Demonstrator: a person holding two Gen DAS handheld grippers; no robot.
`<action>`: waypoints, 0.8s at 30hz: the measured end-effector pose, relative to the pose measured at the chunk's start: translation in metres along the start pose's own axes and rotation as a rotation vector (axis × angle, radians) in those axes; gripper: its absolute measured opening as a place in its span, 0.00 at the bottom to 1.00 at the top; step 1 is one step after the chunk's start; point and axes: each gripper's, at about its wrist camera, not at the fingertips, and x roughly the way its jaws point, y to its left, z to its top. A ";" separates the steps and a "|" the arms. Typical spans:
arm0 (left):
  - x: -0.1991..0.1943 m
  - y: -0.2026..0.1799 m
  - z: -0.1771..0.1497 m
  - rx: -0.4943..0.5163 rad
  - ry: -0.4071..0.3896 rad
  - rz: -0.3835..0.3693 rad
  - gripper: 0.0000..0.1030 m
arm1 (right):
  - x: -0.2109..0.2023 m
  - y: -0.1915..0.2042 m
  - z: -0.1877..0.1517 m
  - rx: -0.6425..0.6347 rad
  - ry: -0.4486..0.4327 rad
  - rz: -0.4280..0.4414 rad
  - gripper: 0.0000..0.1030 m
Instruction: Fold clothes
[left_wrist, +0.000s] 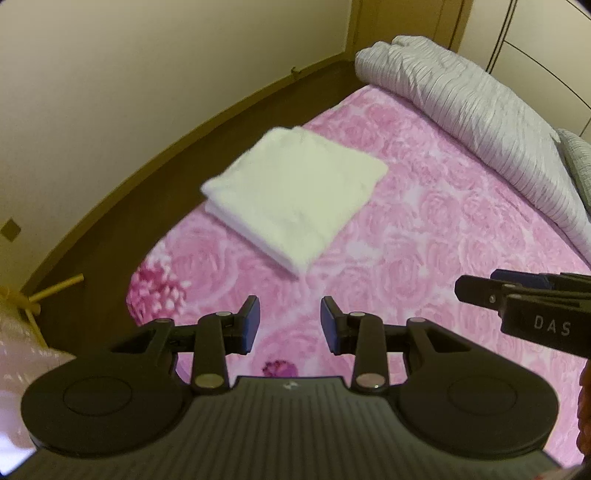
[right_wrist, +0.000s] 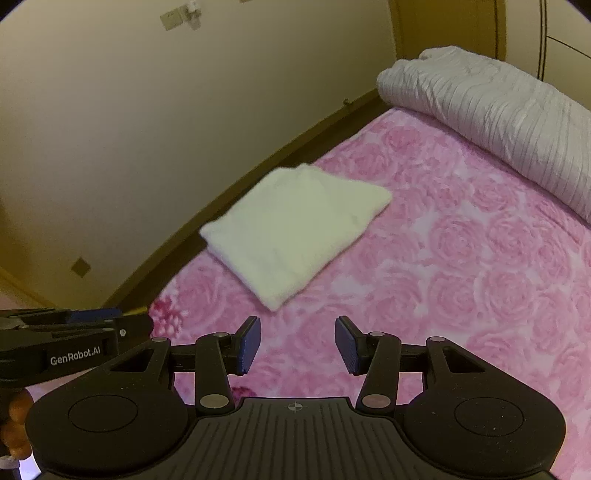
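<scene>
A white garment (left_wrist: 291, 192) lies folded into a thick square near the left edge of the pink rose-patterned bed (left_wrist: 424, 266). It also shows in the right wrist view (right_wrist: 295, 229). My left gripper (left_wrist: 290, 325) is open and empty, held above the bed short of the garment. My right gripper (right_wrist: 297, 345) is open and empty, also short of the garment. The right gripper's side shows at the right of the left wrist view (left_wrist: 517, 295), and the left gripper's side shows at the left of the right wrist view (right_wrist: 92, 328).
A rolled grey striped quilt (left_wrist: 472, 122) lies along the far side of the bed, and it shows in the right wrist view too (right_wrist: 491, 114). A dark wooden bed frame (left_wrist: 155, 199) and a cream wall (left_wrist: 129, 81) run along the left.
</scene>
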 end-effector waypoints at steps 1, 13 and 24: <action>0.000 -0.002 -0.003 -0.005 0.002 0.001 0.31 | 0.001 -0.001 -0.001 -0.006 0.008 0.002 0.47; 0.002 -0.023 -0.014 -0.044 -0.001 0.026 0.31 | 0.004 -0.019 -0.001 -0.055 0.054 0.031 0.47; 0.011 -0.032 -0.014 -0.086 -0.002 0.028 0.31 | 0.011 -0.033 0.008 -0.076 0.071 0.058 0.47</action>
